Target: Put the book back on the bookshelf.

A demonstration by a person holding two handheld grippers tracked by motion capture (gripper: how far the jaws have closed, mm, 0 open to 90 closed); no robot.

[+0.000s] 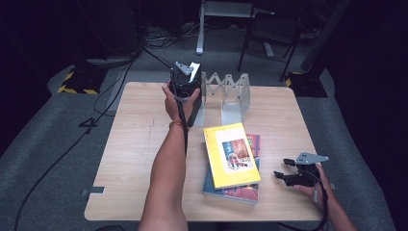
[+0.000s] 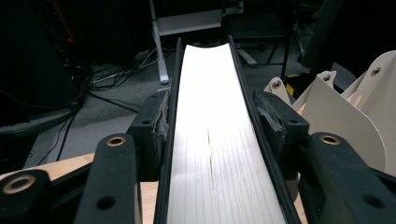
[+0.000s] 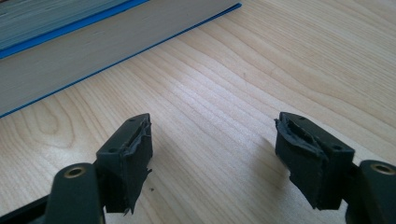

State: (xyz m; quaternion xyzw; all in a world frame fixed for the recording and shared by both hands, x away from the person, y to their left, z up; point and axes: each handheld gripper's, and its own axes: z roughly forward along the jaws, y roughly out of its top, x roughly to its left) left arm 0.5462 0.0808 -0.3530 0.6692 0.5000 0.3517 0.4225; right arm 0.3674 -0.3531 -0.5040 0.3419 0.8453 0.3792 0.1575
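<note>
Lab or studio: dark room, grey carpet, floor cables, hazard-striped stand bases, lone wooden worktop.

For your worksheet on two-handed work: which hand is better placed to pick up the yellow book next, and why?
The right. The right gripper rests open and empty on the table beside the stacked yellow book, while the left gripper is busy holding a black book by the metal rack.

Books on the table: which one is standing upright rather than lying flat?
The black-covered book clamped in the left hand-held gripper, beside the metal rack. The yellow book lies flat on the blue-edged book near the front edge.
</note>
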